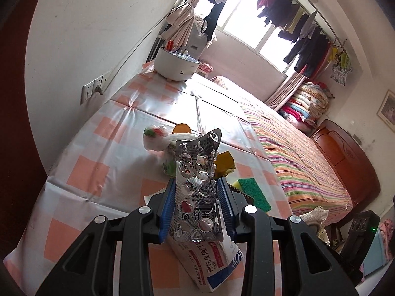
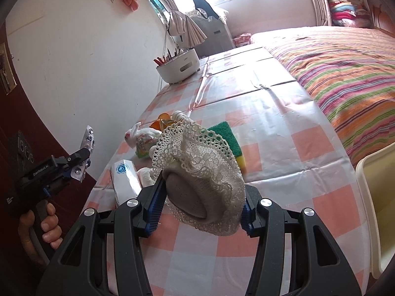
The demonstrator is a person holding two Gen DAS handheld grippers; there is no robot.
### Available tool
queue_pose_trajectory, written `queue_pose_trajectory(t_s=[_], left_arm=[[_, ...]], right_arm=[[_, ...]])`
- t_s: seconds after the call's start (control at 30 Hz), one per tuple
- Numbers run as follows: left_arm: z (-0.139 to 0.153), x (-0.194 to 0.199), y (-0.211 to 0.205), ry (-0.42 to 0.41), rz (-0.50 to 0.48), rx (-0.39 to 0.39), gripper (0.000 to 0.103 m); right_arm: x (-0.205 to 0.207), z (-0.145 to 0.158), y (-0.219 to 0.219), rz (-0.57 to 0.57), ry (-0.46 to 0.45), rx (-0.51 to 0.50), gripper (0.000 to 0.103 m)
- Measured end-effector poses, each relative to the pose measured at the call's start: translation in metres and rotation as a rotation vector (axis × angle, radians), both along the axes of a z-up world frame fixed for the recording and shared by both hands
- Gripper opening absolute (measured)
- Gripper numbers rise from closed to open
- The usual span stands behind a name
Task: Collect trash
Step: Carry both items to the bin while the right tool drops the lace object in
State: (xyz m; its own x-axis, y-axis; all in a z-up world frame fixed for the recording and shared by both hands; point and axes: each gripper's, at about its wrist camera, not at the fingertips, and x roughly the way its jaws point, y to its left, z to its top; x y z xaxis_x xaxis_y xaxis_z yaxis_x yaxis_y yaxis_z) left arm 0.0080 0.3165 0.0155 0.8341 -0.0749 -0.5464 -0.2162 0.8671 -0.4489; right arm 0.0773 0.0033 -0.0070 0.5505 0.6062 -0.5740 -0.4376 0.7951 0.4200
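Left wrist view shows the left gripper point(image 1: 196, 203) jaws clenched across a light, crinkly blister pack point(image 1: 196, 185), best pinched mid-length, while the right gripper point(image 2: 201, 204) clamps a soft lace hat point(image 2: 205, 172).

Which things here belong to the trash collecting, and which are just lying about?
Job: crumpled silver blister pack in left tongs; white and blue medicine box; knotted white plastic bag.
Lying about: white round tub; striped bedspread; green and yellow sponge.
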Motion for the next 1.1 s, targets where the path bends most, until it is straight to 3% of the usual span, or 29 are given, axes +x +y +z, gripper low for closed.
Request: queue_pose_trajectory(t_s=[0.23,0.57,0.93,1.1], left_arm=[[0.006,0.008,-0.042,-0.019,-0.080,0.062,0.033],[0.004,0.029,-0.136,-0.020,-0.288,0.097,0.034],[-0.003,0.034,-0.241,0.000,-0.501,0.136,0.034],[-0.008,0.033,-0.275,0.013,-0.577,0.169,0.034]], right_arm=[[-0.003,0.008,-0.031,-0.051,-0.029,-0.005,0.049],[-0.007,0.014,-0.089,-0.162,-0.056,-0.015,0.049],[-0.014,0.015,-0.169,-0.353,-0.076,-0.064,0.051],[-0.014,0.007,-0.203,-0.431,-0.042,-0.078,0.052]])
